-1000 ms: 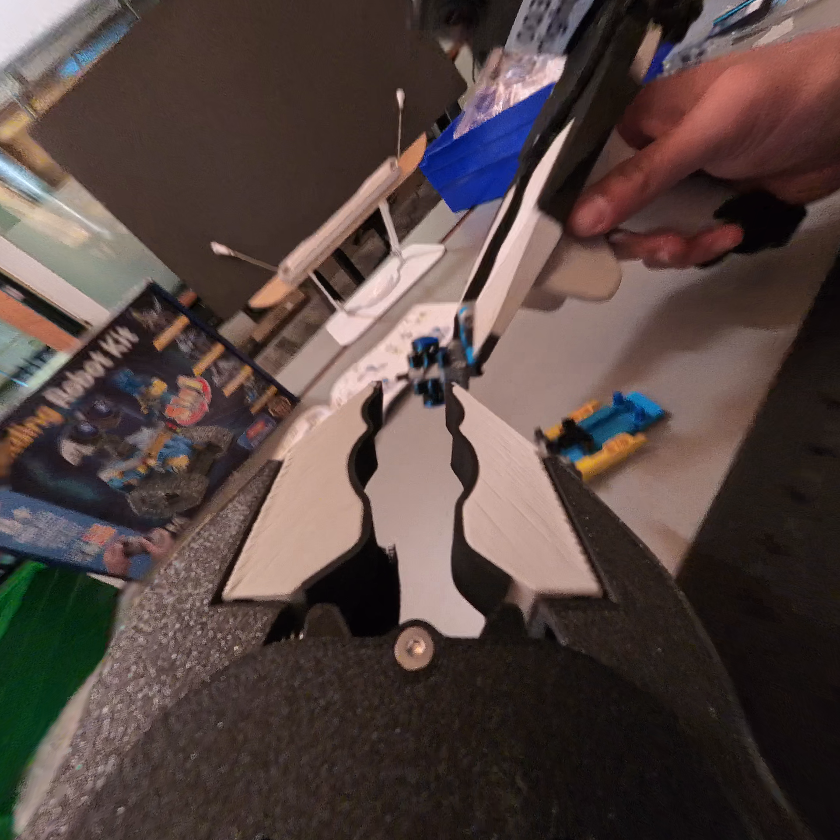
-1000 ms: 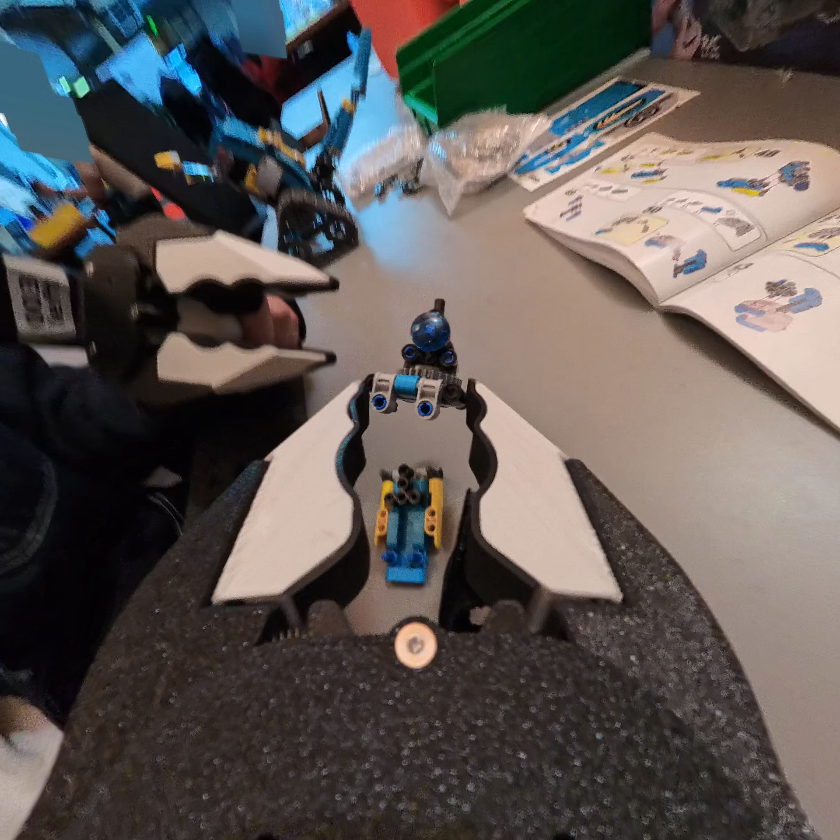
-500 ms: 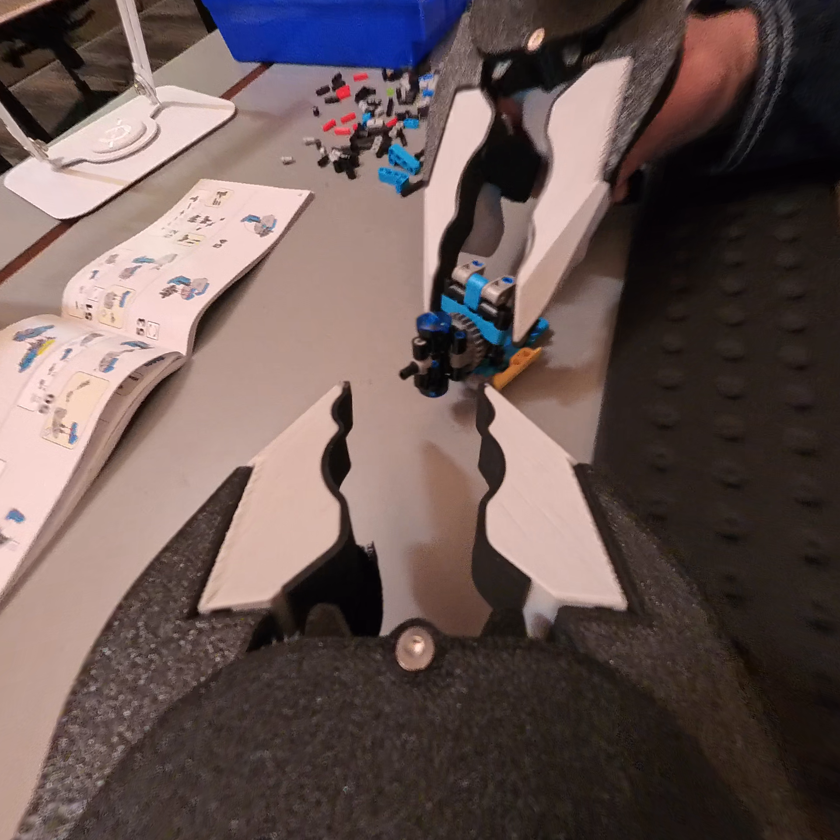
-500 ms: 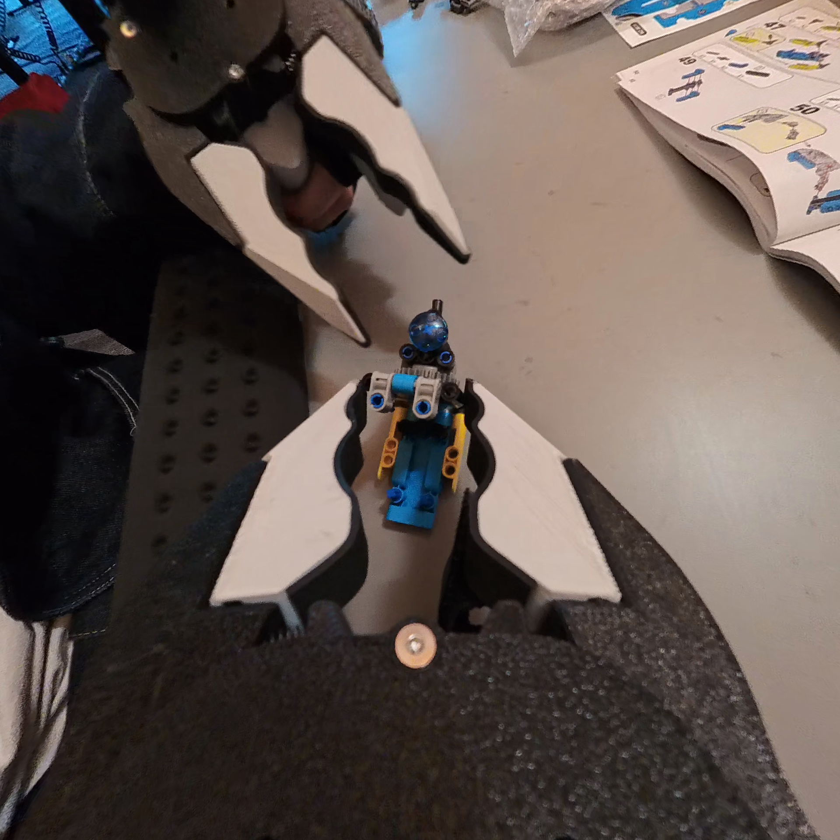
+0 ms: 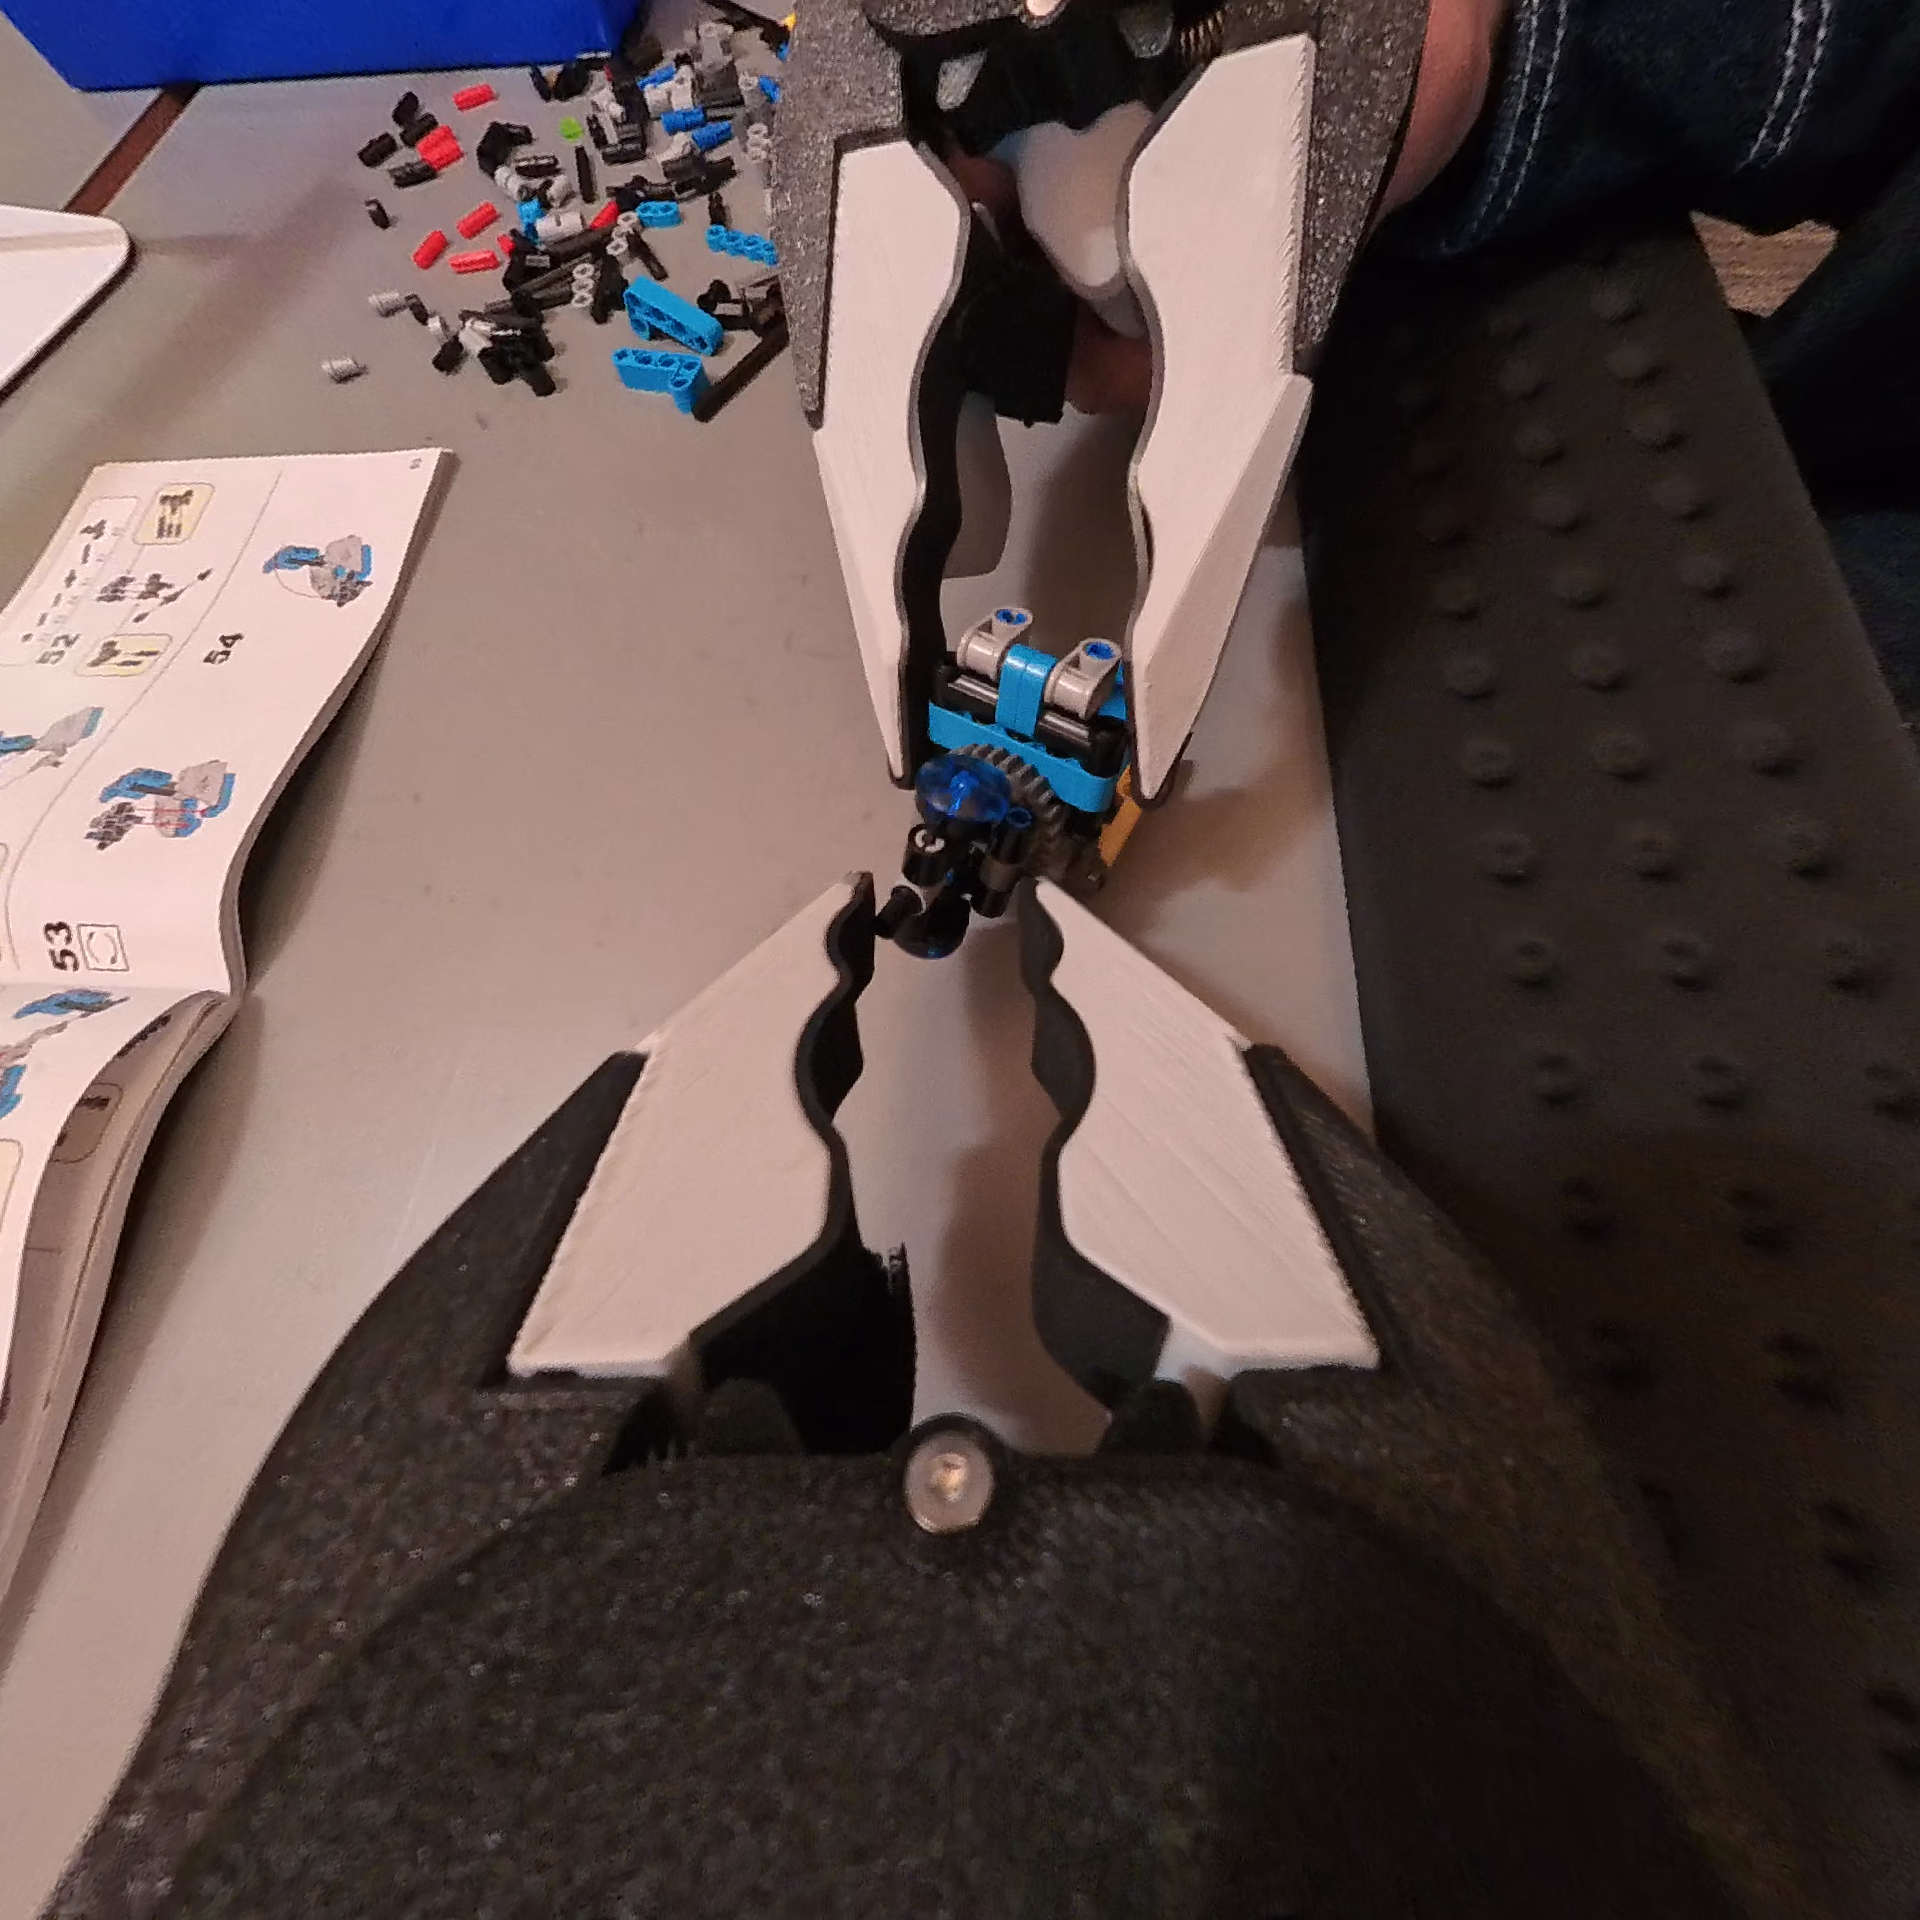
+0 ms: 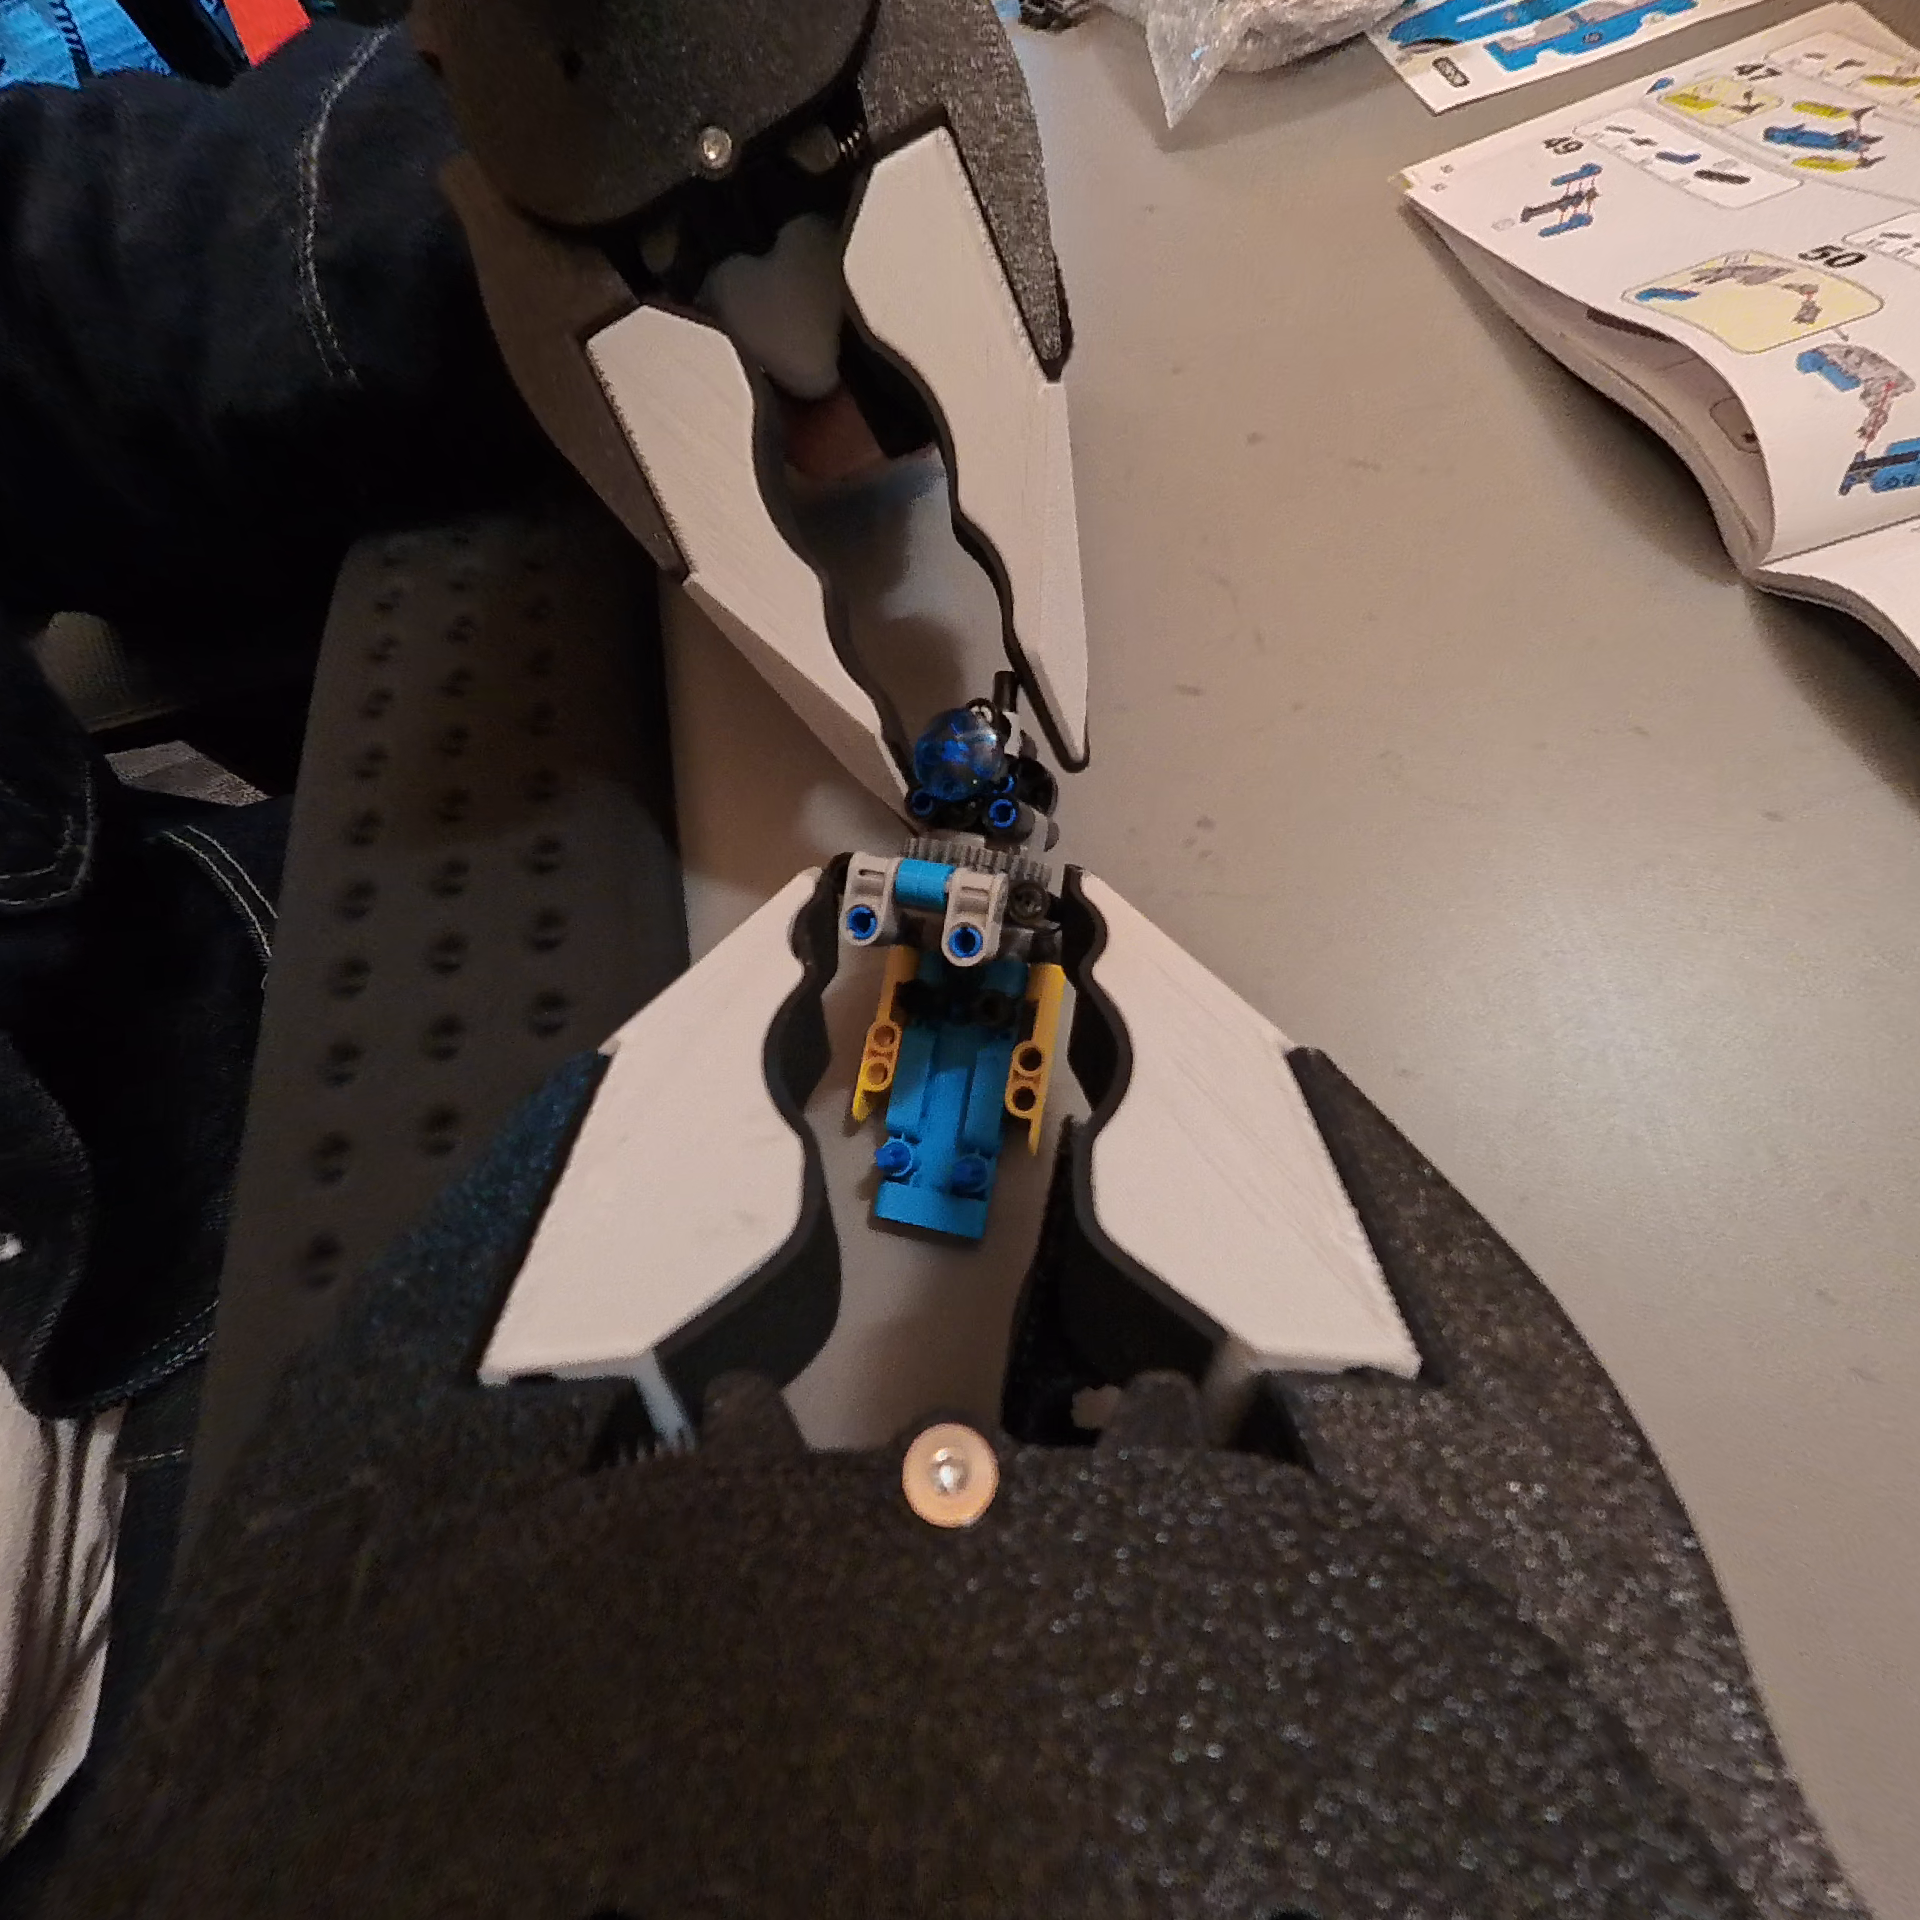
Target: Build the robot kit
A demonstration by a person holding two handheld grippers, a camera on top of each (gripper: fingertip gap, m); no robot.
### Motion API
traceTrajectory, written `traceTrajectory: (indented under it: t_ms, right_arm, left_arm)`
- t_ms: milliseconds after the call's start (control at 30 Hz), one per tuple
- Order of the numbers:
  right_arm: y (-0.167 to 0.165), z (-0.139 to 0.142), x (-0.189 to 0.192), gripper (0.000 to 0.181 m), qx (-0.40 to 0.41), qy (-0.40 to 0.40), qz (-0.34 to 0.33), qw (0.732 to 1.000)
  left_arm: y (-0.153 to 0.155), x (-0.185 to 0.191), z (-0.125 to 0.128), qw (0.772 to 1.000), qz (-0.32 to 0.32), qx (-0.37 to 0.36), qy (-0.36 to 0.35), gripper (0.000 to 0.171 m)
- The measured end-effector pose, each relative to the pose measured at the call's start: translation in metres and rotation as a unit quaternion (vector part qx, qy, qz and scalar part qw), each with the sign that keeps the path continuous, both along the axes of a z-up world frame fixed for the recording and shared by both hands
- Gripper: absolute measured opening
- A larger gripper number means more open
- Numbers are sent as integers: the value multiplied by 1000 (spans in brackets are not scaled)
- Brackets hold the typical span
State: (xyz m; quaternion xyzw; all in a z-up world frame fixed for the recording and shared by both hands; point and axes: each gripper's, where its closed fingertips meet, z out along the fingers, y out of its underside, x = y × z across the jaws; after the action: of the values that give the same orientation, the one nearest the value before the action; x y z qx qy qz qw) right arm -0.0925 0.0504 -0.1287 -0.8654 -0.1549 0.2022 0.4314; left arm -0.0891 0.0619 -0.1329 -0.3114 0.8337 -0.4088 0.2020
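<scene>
the left gripper [image 5: 951, 899] has come in close; half a second ago it was well back. its spread tips now sit on each side of the black and blue end of the small brick model [image 6: 951, 997]. the right gripper [image 6: 951, 894] comes in from 12 o'clock in the left view and pinches the model's grey and blue top. the model sits on the grey table [image 5: 582, 665], with the open booklet [image 5: 156, 727] at 9 o'clock.

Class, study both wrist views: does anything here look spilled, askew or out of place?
Only the loose building pieces stand out: they lie scattered over the grey table beside the blue bin, not inside it. The instruction booklet lies open.
</scene>
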Motion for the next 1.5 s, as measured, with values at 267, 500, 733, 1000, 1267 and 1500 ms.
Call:
traceTrajectory:
  t_ms: [267,500,733,1000,1267,1500]
  right_arm:
    - [0,2,-1,42,6,-7,6,1000]
    - [0,-4,-5,42,-9,-8,17,1000]
    - [4,4,6,44,28,-33,-24,999]
    - [2,3,8,41,24,-61,-78,995]
    - [-2,-3,0,41,16,-121,-62,991]
    - [-2,-9,2,41,5,-125,-57,990]
  left_arm:
    - [-4,-3,-3,999,-7,-40,27,43]
    - [-9,-7,-6,996,-55,-52,49,26]
    - [-6,4,2,994,-34,-90,56,26]
    - [-8,1,0,989,-19,-114,87,25]
    - [-11,-7,-7,991,-33,-86,92,25]
    - [-11,-6,-12,991,-30,-80,102,26]
